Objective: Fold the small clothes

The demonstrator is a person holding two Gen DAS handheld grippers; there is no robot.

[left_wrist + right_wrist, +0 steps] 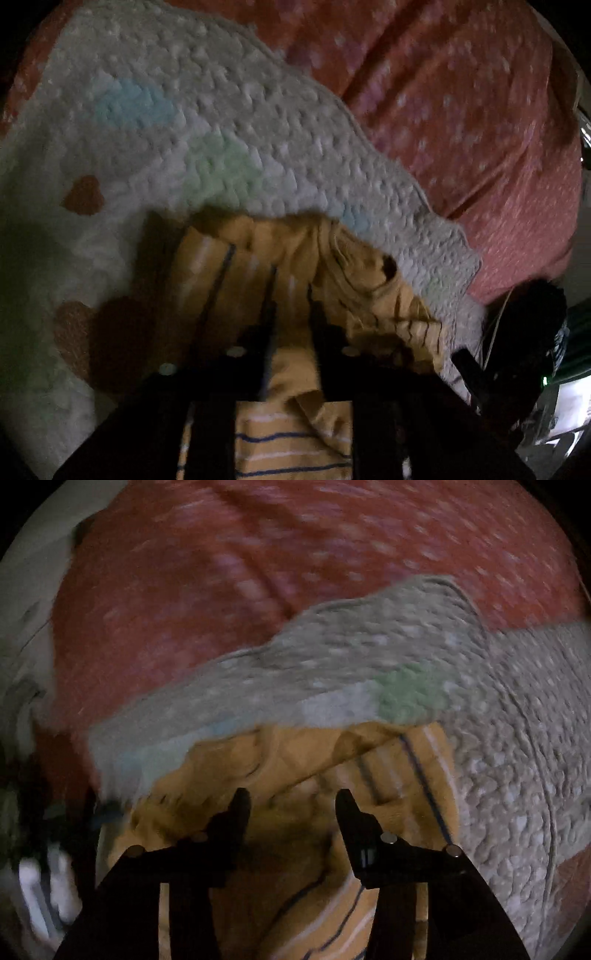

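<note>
I am looking down at a small yellow striped garment [295,280] that lies bunched on a white quilted blanket [177,110], and this blanket is spread over a red dotted bedcover [461,110]. The pictures are dark and a little blurred, so I describe only what I can read.

My left gripper [291,306] is low on the cloth. Its fingers stand close together and yellow fabric shows between them, but I cannot tell if they really pinch it or only rest on it. My right gripper [291,801] is clearly open — a wide gap between the two fingers, with nothing held — and it hovers just above the crumpled part of the same garment.

The relation that matters for the next move: the garment lies directly in front of both pairs of fingers and also passes under them toward me. In the left view the blue stripes run forward along the fingers, so I judge the long axis runs across the stripes. The right gripper looks nearer to the loose folded edge — I think it must come down there before any fold is possible.
</note>
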